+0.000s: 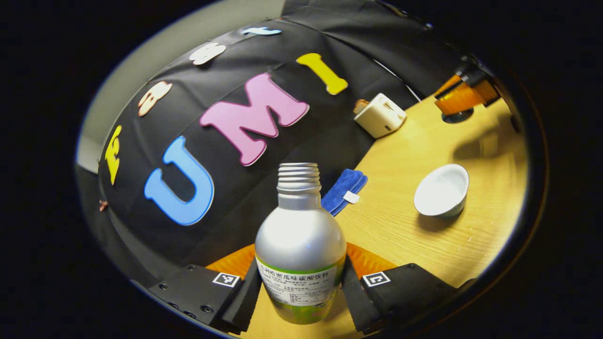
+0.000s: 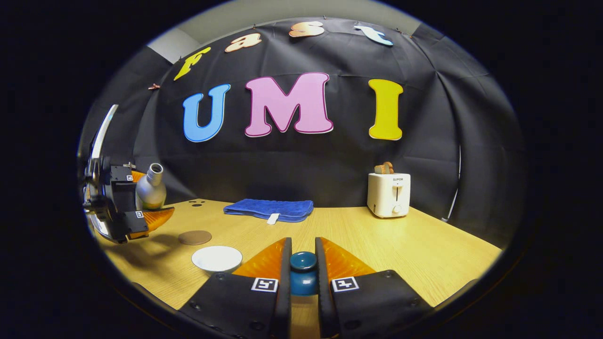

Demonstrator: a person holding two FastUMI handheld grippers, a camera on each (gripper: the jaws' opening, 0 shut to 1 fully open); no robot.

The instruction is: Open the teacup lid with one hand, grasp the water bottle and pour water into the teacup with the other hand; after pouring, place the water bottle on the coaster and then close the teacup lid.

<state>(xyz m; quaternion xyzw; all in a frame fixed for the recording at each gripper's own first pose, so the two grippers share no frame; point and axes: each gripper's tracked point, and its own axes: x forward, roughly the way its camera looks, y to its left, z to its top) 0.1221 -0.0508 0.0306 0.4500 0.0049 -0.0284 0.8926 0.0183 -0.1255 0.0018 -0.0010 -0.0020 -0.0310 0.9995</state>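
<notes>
Left gripper (image 1: 300, 287) clamps tilted water bottle (image 1: 300, 245), teacup (image 1: 442, 190) at 2 o'clock. Right gripper (image 2: 303, 270) pinches teacup lid (image 2: 303, 273) knob above desk (image 2: 400, 245).

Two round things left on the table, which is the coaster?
The flat brown disc, farther back. The nearer white one is the open teacup, a hollow bowl.

Black cloth wall (image 2: 301, 165) behind wooden table (image 2: 424, 249)
</notes>
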